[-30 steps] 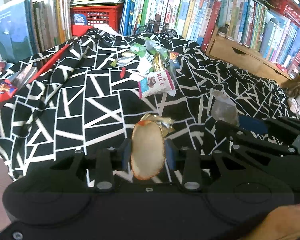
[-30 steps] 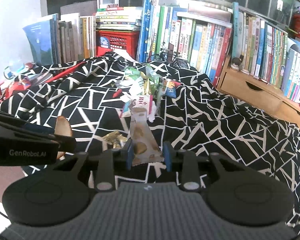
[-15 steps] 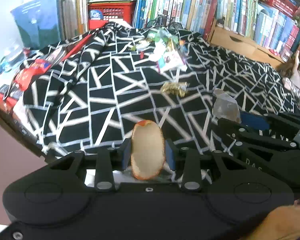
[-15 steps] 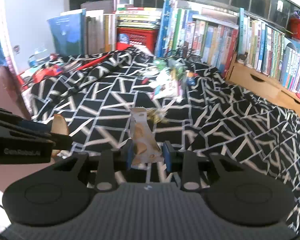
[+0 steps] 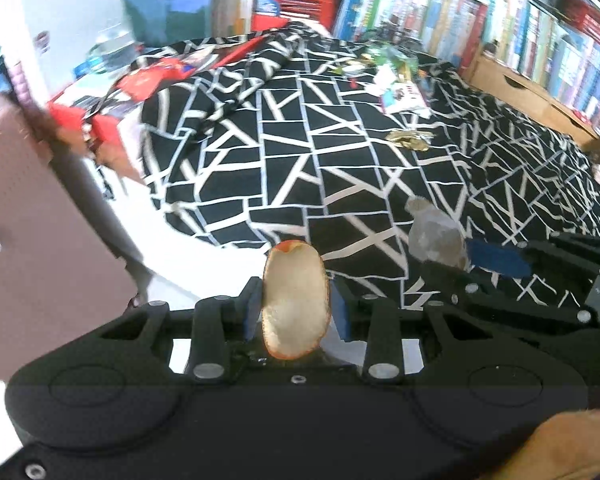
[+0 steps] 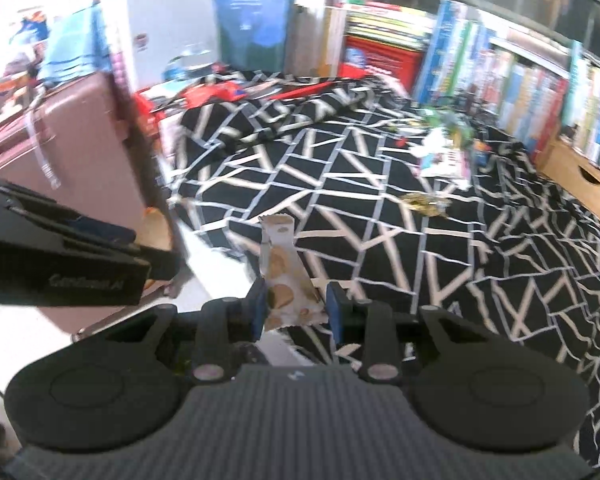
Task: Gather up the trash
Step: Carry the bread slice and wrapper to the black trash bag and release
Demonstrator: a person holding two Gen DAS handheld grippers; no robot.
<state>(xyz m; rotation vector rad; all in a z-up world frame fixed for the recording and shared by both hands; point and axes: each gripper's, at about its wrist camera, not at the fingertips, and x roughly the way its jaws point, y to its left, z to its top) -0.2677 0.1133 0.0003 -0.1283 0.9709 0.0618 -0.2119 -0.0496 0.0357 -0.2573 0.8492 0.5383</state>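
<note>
- Left view: my left tool is clamped on a piece of peel, at the bed edge over the floor.
- Right view: right tool pinches a snack wrapper.
- Both w/ loads, not binned yet; gold wrapper & litter pile left on the bed.

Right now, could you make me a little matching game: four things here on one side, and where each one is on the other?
Things:
1. orange peel
2. snack wrapper
3. gold foil wrapper
4. pink suitcase

Places:
A. lying alone on the black-and-white bedspread
B. between the right gripper pads
C. standing beside the bed
D. between the left gripper pads

Pairs: 1-D, 2-B, 3-A, 4-C
</note>
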